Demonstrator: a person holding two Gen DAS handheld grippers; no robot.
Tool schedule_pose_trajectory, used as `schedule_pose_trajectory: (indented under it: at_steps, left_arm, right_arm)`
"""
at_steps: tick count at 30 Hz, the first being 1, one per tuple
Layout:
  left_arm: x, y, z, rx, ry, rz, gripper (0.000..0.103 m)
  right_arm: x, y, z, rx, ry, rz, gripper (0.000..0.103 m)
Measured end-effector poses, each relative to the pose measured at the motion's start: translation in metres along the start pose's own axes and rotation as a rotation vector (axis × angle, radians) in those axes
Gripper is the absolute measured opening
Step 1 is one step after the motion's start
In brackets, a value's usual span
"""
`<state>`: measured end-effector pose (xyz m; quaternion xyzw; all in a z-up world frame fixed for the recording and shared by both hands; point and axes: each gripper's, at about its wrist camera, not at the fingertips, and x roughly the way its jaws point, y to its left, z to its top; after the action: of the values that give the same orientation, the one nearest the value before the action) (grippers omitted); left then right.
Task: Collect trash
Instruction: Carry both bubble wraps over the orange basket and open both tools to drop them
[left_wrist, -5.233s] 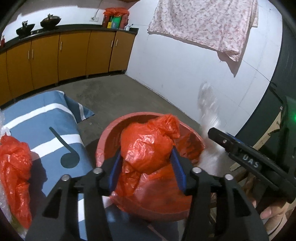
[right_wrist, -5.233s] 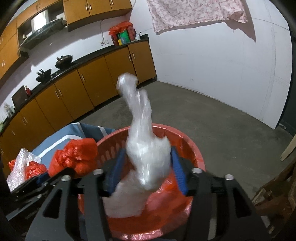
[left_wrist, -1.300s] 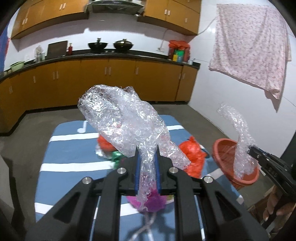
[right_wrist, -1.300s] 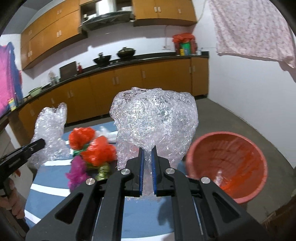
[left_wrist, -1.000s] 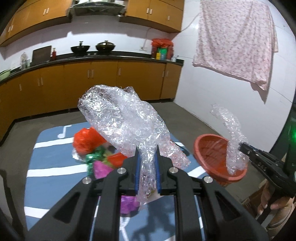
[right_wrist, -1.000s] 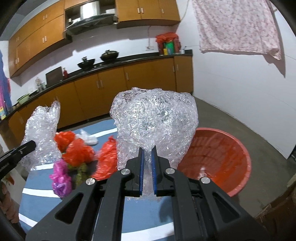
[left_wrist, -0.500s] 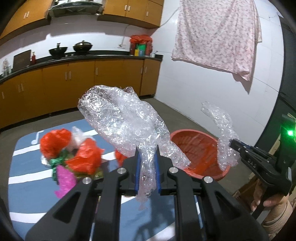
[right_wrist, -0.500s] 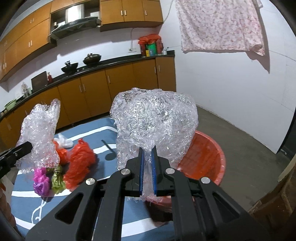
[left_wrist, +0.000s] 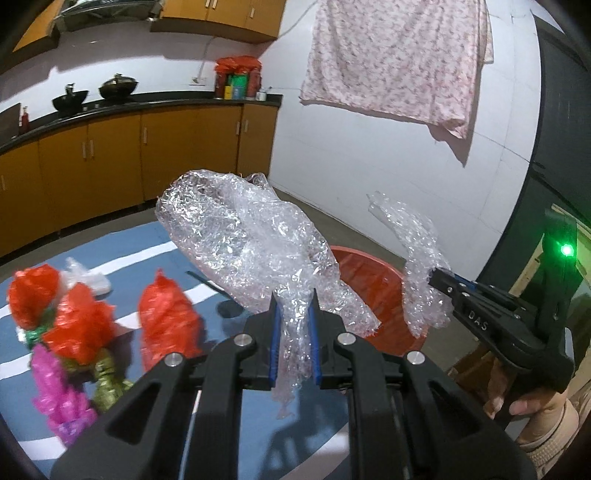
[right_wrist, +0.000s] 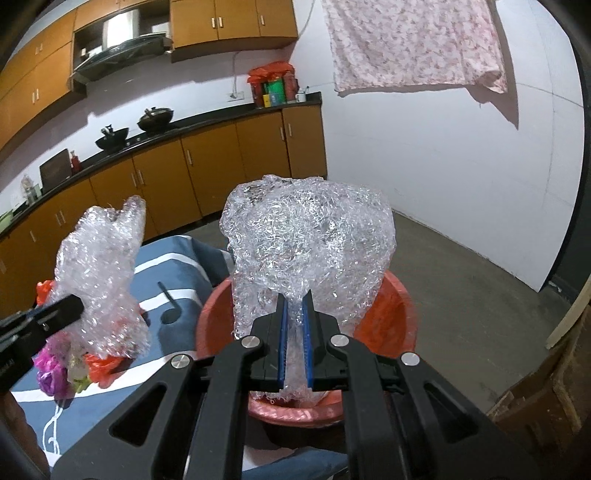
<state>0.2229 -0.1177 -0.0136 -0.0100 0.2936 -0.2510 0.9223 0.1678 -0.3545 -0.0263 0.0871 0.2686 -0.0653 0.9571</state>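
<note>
With each gripper's fingers clenched on a crumpled wad of clear bubble wrap, the left gripper (left_wrist: 293, 349) holding its wad of bubble wrap (left_wrist: 251, 243) short of the round red plastic basin (right_wrist: 391, 314) and the right gripper (right_wrist: 294, 356) holding its own wad (right_wrist: 306, 251) above it (both wads featherlight), a release now could float the left wad onto the blue striped cloth-covered desk (left_wrist: 155, 251).

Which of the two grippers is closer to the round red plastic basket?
Right. The right gripper, clamping clear bubble wrap, hangs just over the round red plastic basket; the left gripper, with its own bubble wrap wad, is back over the blue mat.
</note>
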Motion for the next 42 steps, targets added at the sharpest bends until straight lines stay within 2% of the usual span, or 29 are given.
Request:
schedule_pose_trajectory:
  at_steps: [14,24,27,29,30,32,36,39,42]
  left_arm:
    - [0.076,-0.028,-0.005,0.038,0.076,-0.074,0.014]
    - [0.11,-0.038,-0.009,0.053,0.122,-0.092,0.015]
    - [0.114,-0.038,-0.01,0.042,0.13,-0.094,0.017]
    - [0.117,-0.036,-0.01,0.032,0.133,-0.093,0.025]
    - [0.118,-0.034,-0.01,0.028,0.135,-0.091,0.032]
    - [0.119,-0.031,-0.011,0.019,0.136,-0.083,0.037]
    - [0.12,-0.023,-0.013,-0.001,0.148,-0.061,0.04]
    - [0.111,-0.014,-0.013,-0.021,0.137,-0.035,0.045]
    - [0.094,-0.007,-0.012,-0.029,0.107,-0.008,0.053]
  right_arm:
    - [0.037,-0.017,0.002,0.043,0.023,-0.026,0.008]
    - [0.055,-0.023,0.0,0.078,0.048,-0.02,0.008]
    - [0.059,-0.027,0.002,0.091,0.051,0.004,0.009]
    - [0.062,-0.029,0.003,0.097,0.057,0.021,0.01]
    - [0.063,-0.03,0.003,0.1,0.06,0.026,0.013]
    - [0.064,-0.031,0.002,0.107,0.065,0.034,0.019]
    - [0.061,-0.035,0.0,0.12,0.059,0.043,0.043]
    - [0.056,-0.037,-0.002,0.122,0.051,0.03,0.051]
    - [0.049,-0.036,-0.004,0.115,0.039,0.004,0.064]
